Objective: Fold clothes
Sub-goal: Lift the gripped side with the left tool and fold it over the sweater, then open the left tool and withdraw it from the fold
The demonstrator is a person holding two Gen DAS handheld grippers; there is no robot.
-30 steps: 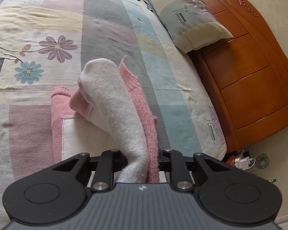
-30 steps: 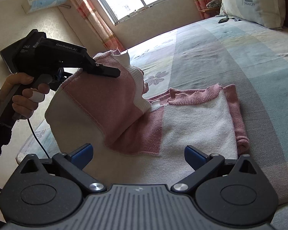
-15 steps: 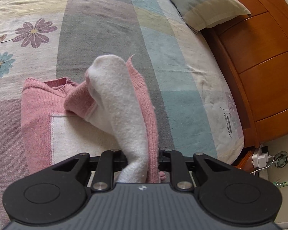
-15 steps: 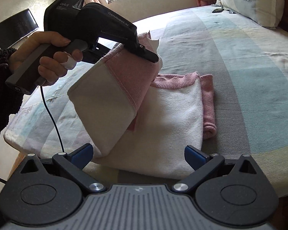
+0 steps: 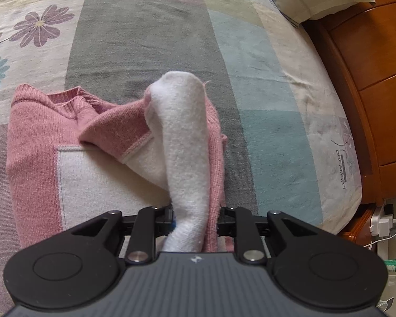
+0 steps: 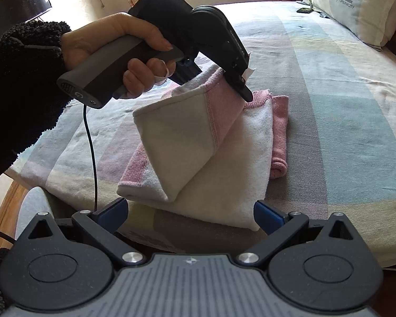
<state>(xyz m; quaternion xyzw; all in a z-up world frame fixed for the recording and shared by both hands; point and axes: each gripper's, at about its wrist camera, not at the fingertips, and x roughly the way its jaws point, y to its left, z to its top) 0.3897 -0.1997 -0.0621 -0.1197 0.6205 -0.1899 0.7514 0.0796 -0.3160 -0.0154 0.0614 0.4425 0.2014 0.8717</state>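
Observation:
A pink and white knitted sweater [image 5: 92,185] lies partly folded on the bed. My left gripper [image 5: 195,216] is shut on a lifted flap of it, and white and pink fabric bulges out between the jaws and hides the fingertips. In the right wrist view a hand [image 6: 111,39] holds that left gripper [image 6: 240,84] low over the sweater's [image 6: 237,179] neck end, with the flap draped from it like a tent. My right gripper [image 6: 190,214] is open near the sweater's near edge, with nothing between its blue pads [image 6: 111,211].
The sweater rests on a patchwork bedspread [image 5: 145,39] with flower prints. A pillow [image 6: 356,8] and a small dark device [image 6: 305,10] lie at the bed's far end. The wooden bed frame [image 5: 377,79] and a power strip [image 5: 382,222] on the floor are on the right.
My left gripper has carried the lifted flap across the sweater and lower toward its neck end. The right gripper has stayed open near the sweater's near edge, now pointing more steeply down.

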